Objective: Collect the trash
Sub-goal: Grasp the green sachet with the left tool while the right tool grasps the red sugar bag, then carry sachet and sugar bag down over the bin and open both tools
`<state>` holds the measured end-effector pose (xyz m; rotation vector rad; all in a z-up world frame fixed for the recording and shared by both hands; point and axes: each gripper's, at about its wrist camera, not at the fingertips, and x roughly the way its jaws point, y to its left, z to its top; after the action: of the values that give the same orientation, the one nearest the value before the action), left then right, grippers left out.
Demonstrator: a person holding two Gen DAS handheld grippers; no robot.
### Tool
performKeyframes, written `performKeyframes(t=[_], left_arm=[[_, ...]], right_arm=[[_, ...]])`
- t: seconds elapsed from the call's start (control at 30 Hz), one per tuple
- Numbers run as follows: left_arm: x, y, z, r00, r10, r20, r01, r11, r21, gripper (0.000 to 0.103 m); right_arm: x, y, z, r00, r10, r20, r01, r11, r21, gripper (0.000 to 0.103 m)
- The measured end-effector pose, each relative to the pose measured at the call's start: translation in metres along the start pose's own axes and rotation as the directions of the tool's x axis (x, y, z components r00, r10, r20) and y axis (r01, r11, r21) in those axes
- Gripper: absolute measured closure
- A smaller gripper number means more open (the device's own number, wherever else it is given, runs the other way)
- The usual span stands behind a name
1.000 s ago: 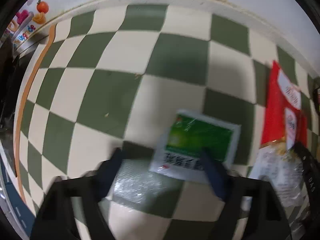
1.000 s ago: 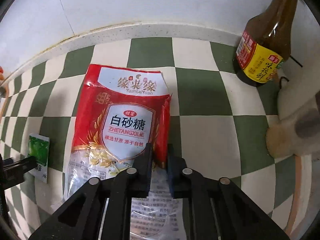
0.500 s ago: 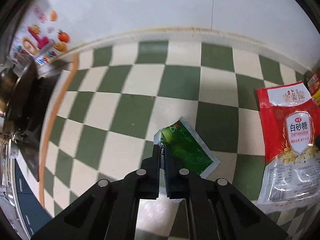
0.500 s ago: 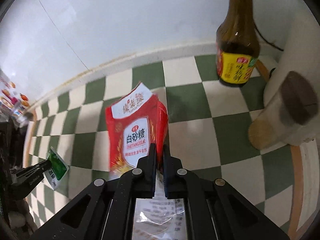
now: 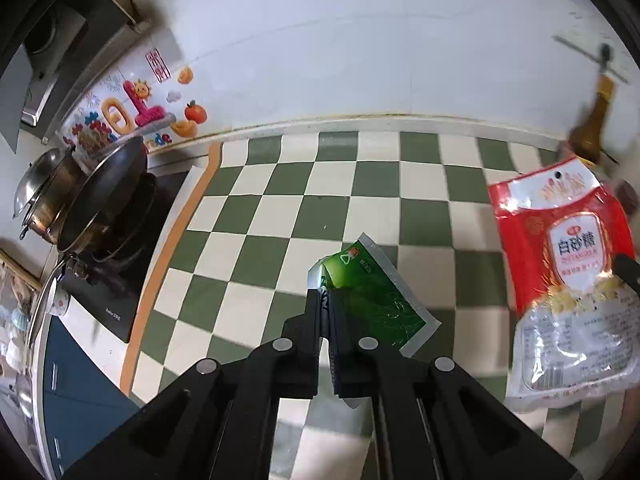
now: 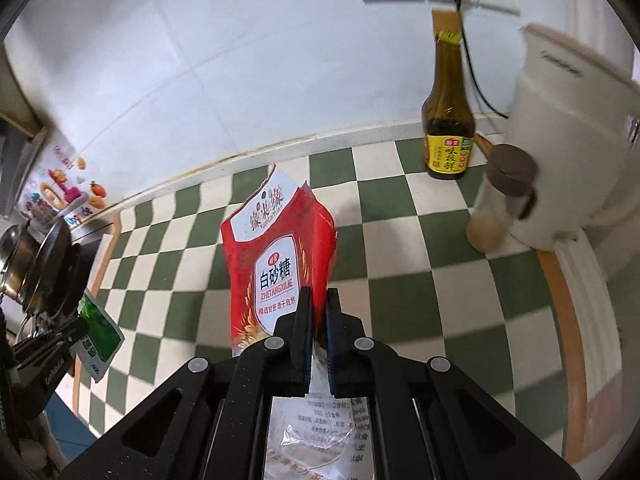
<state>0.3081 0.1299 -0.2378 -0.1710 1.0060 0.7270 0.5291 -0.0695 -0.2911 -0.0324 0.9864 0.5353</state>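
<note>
Left wrist: left hand-held gripper [image 5: 325, 300] clamps green packet [image 5: 372, 300] above checkered counter [image 5: 280, 208].

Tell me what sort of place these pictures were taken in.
Most likely a home kitchen counter. A wok and a lidded pot sit on a black cooktop, a dark sauce bottle stands by the wall, and a checkered mat covers the worktop.
</note>
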Motion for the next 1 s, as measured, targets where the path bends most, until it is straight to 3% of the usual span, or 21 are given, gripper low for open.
performKeyframes(t=[0.17, 0.33, 0.57, 0.77, 1.0], left_arm=[[-0.042, 0.025, -0.051, 0.996, -0.076, 0.047, 0.075, 0.997, 0.032, 0.101], [-0.080, 0.062, -0.111, 0.989, -0.132, 0.061, 0.129, 0.990, 0.062, 0.101], [-0.104, 0.086, -0.198, 0.980, -0.197, -0.012, 0.196, 0.970, 0.141, 0.101], [-0.080, 0.086, -0.264, 0.966, -0.207, -0.158, 0.233, 0.958, 0.167, 0.101], [-0.008, 0.081, -0.323, 0.918, -0.184, -0.351, 0.232, 0.968, 0.098, 0.101]], right_arm=[[-0.090, 0.027, -0.049, 0.998, -0.026, 0.063, 0.025, 0.999, 0.026, 0.097], [-0.175, 0.045, -0.126, 0.992, -0.063, 0.106, 0.054, 0.995, 0.087, 0.097], [-0.256, 0.064, -0.258, 0.993, -0.107, 0.051, 0.097, 0.982, 0.160, 0.097], [-0.266, 0.070, -0.347, 0.987, -0.134, -0.088, 0.146, 0.978, 0.149, 0.097], [-0.217, 0.056, -0.418, 0.951, -0.142, -0.276, 0.182, 0.975, 0.126, 0.097]])
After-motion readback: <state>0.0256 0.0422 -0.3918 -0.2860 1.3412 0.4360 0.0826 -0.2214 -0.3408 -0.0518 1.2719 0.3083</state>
